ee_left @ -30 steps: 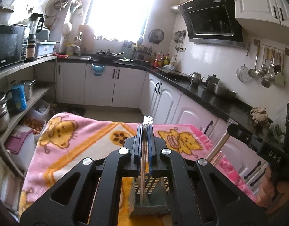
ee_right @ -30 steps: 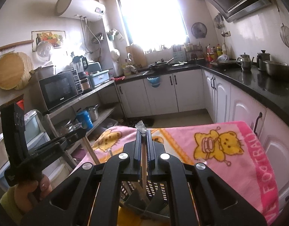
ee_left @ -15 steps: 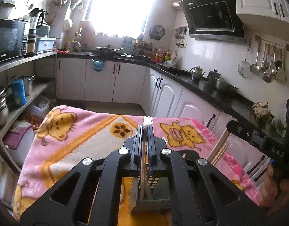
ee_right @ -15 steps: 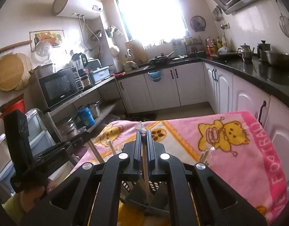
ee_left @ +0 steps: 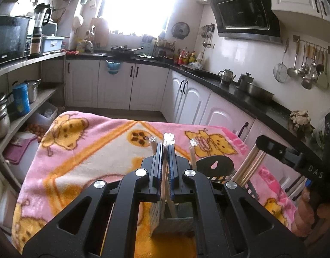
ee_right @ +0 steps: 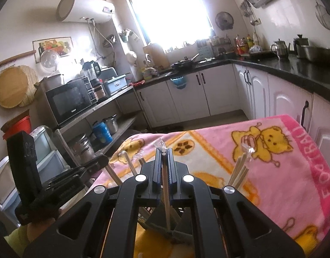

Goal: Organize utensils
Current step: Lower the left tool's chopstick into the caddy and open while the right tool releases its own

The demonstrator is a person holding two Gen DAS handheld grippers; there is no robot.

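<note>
We find a small table draped in a pink cartoon-cat blanket [ee_left: 83,150] in the middle of a kitchen, with white cabinets and a black counter [ee_left: 251,101] along its right side. On the blanket stands a dark slotted utensil holder [ee_left: 216,167], directly below both grippers.

Against the frames of a second ago, both cameras now look more steeply down over the blanket, and more of the holder shows. We judge that both tools have lowered toward it. More plastic-wrapped chopstick tips [ee_left: 194,143] now show beside the left tool than before, standing upright in the holder.

The left gripper [ee_left: 165,150] has its jaws pressed together on a pair of wrapped chopsticks [ee_left: 165,172], the crinkled wrap showing just above the fingertips. The lower ends reach down into the holder's compartment.

The right gripper [ee_right: 164,157] is likewise clamped on a single wooden chopstick [ee_right: 166,189], which runs down between the jaws into the holder. Its foot appears to rest at the compartment floor, though the gripper body hides part of it. Further loose chopsticks [ee_right: 238,172] lean in the holder's right side.

Our judgement: both loads are at or near the seated position, so the present step is insertion, nearly complete. Releasing too early, with a stick tilted, could let it tip against the rim or fall out onto the blanket.
</note>
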